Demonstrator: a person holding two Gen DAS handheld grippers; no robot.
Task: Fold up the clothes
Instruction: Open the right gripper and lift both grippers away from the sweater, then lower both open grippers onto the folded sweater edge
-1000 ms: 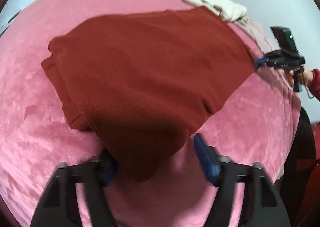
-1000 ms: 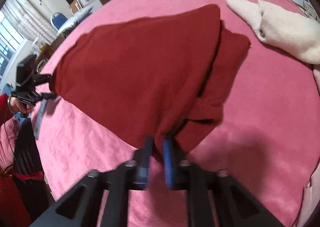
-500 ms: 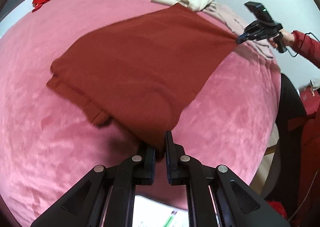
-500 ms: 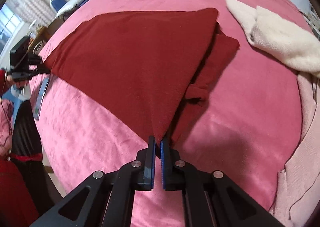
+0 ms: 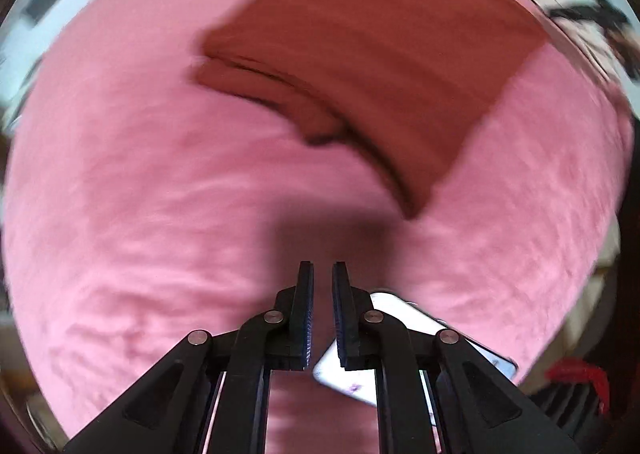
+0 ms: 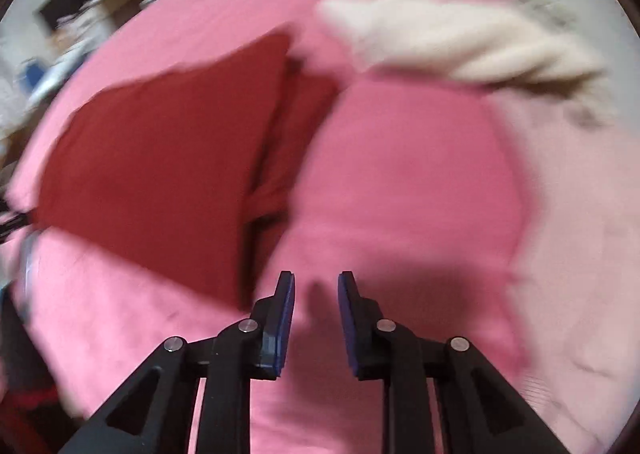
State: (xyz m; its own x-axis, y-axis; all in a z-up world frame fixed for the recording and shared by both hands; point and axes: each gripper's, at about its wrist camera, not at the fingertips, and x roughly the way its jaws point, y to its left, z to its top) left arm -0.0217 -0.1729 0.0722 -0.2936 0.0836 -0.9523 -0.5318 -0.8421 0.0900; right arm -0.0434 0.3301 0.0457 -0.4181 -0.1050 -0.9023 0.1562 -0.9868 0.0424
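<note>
The dark red garment point(image 5: 372, 65) lies folded flat on the pink bedspread point(image 5: 140, 193), a narrower layer sticking out along its left edge. The left gripper point(image 5: 322, 274) hangs above bare bedspread short of the garment's near corner, its jaws nearly pressed together with nothing between them; a white phone point(image 5: 360, 374) shows beneath its fingers. In the right wrist view the garment point(image 6: 160, 157) sits to the left. The right gripper point(image 6: 316, 286) is over the bedspread point(image 6: 400, 181) just beside the garment's corner, jaws opening and empty. A cream garment point(image 6: 452, 45) lies farther back on the right.
</note>
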